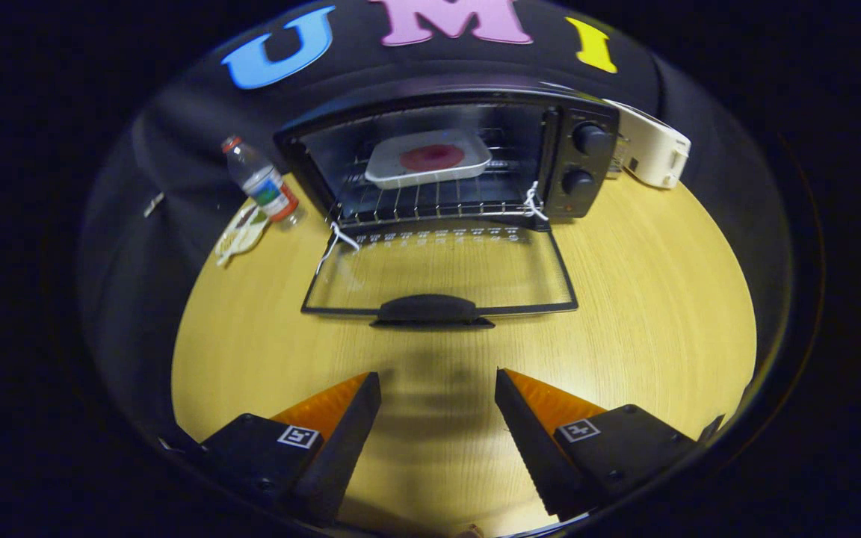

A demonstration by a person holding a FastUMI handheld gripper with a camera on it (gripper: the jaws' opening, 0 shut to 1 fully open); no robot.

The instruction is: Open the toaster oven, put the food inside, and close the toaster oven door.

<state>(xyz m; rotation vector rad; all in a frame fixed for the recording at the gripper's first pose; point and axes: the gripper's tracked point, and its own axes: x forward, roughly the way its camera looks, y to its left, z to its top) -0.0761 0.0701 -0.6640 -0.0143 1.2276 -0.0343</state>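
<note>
Nearest the lens, the gripper [438, 381] hangs over the bare wooden table [662, 299] with its two fingers spread wide apart and nothing between them. Just ahead of the fingers lies the toaster oven door [442, 273], folded fully down and flat on the table, its dark handle [430, 308] pointing back toward the fingers. Beyond the door the toaster oven [460, 161] stands open, and the food [431, 157], a reddish round on a pale tray [389, 170], already rests on the wire rack [430, 200] inside. Two knobs sit on the oven's right panel. To the left of the oven a plastic bottle [260, 181] lies tilted beside a small wrapper, and a white device [651, 146] sits behind the oven on the right.

Judging by this, only closing the door remains. Doing it well would mean coming in low and centred on the handle, getting the fingers under or around it, then lifting in an arc about the hinge rather than pushing straight, so the oven does not slide backward.
</note>
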